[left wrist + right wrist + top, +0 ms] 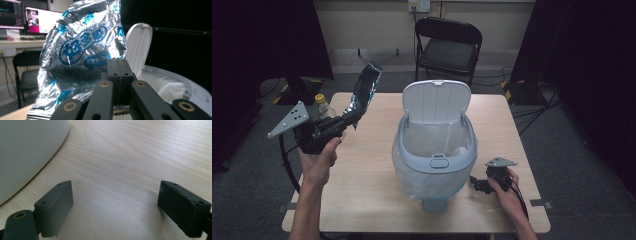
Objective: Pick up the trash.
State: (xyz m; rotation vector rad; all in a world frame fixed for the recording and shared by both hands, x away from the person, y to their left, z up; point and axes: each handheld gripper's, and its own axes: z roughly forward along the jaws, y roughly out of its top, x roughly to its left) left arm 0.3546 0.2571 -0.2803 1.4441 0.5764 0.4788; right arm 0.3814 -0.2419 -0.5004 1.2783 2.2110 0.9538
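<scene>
Pinching the lower edge of a crinkled silver-and-blue foil snack wrapper (364, 92), the left tool (353, 116) has its jaws pressed together on the foil, and the wrapper stands up and away from them, tilted toward the far side of the counter (377, 200). In the left tool's own view the wrapper (80, 57) rises just ahead of the closed jaws, with the raised white lid (138, 47) of the bin just beyond its right edge. The wrapper hangs in the air over the counter's far left corner, left of the pale blue pedal bin (434, 160) and apart from its rim. The bin stands mid-counter with its lid (437, 101) tipped up and back, its mouth open and lined with a clear bag. A yellow-capped bottle (322, 104) stands near the left edge, partly behind the left tool. The right tool (482, 186) rests low on the counter near the right front, just beside the bin's base; its jaws stand wide apart with bare wood (120, 182) between them and the bin's curved wall (27, 152) close to one side. Open counter lies along the near edge and between the wrapper and the bin.
</scene>
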